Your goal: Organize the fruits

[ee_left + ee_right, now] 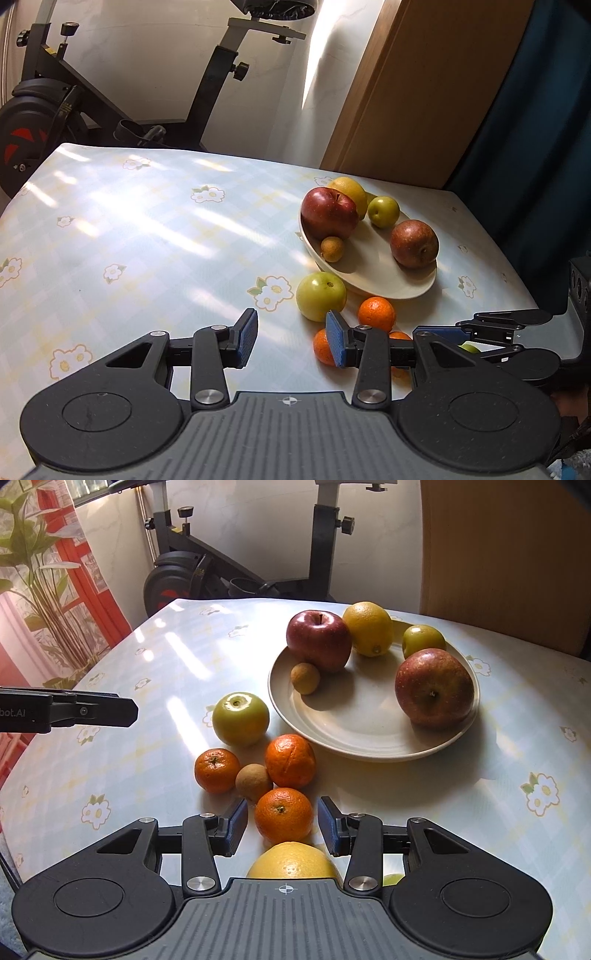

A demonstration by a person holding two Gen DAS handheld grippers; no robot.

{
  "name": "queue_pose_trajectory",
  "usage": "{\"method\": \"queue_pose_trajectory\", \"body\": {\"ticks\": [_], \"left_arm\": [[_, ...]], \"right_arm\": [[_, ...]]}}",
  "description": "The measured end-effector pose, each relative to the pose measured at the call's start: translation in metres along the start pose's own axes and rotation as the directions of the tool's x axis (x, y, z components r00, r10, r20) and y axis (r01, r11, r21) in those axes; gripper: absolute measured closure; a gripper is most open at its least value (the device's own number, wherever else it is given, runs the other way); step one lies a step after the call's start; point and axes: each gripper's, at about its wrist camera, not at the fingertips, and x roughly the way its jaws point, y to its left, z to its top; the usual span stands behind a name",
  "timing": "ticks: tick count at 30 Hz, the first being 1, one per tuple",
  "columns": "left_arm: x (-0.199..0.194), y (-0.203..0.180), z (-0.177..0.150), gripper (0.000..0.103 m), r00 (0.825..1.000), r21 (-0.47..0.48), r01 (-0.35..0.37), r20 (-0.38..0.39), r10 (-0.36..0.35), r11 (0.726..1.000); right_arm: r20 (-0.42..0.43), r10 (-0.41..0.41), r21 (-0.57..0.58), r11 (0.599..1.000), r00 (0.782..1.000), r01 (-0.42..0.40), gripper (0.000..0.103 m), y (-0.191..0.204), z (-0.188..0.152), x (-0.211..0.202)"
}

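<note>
a home: exercise bike [236, 565] behind floral-clothed table [155, 672]

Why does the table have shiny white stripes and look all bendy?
Left wrist view: sunlight glares in streaks on the tablecloth; the fisheye lens curves its edges. Right wrist view: the same glare, and the apples throw soft shadows across the plate.

A pale blue-and-yellow checked tablecloth [155, 686] with white daisies fills the frame's centre. Centre right, a cream round plate [354, 734] holds two dark red apples [319, 640], one yellow lemon [368, 628]. Lower centre, bright orange mandarins [283, 815].
</note>
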Motion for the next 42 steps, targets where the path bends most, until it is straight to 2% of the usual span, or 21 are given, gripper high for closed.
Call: {"method": "queue_pose_trajectory", "body": {"ticks": [10,20,22,29,31,34,38,42], "left_arm": [[0.004,-0.007,-0.002,0.060,1.000,0.028,0.016,-0.026,-0.015,0.999],[0.019,-0.023,-0.006,0.061,0.997,0.074,0.061,-0.061,-0.056,0.995],[0.024,-0.029,-0.006,0.066,0.995,0.119,0.079,-0.065,-0.071,0.990],[0.052,-0.055,-0.003,0.068,0.989,0.332,0.118,-0.128,-0.079,0.936],[0.061,-0.058,-0.003,0.068,0.983,0.364,0.133,-0.163,-0.078,0.922],[0.068,-0.063,-0.005,0.068,0.982,0.424,0.134,-0.177,-0.063,0.896],[0.075,-0.068,-0.001,0.068,0.978,0.457,0.145,-0.201,-0.057,0.877],[0.075,-0.078,-0.003,0.072,0.973,0.522,0.173,-0.224,-0.062,0.835]], "right_arm": [[-0.009,0.010,0.013,1.000,1.000,-0.010,0.070,-0.004,-0.001,0.005],[0.052,0.015,0.032,0.999,0.999,-0.016,0.071,-0.018,-0.005,-0.014],[0.065,0.004,0.046,0.999,0.998,-0.007,0.071,-0.025,-0.005,-0.019],[0.098,-0.022,0.105,0.994,0.995,0.012,0.071,-0.047,-0.010,-0.032],[0.106,-0.026,0.116,0.993,0.994,0.014,0.071,-0.051,-0.011,-0.034],[0.114,-0.031,0.124,0.992,0.993,0.017,0.071,-0.055,-0.012,-0.037],[0.123,-0.033,0.140,0.990,0.992,0.016,0.071,-0.058,-0.013,-0.038],[0.133,-0.037,0.144,0.989,0.990,0.017,0.071,-0.060,-0.014,-0.042]]}}
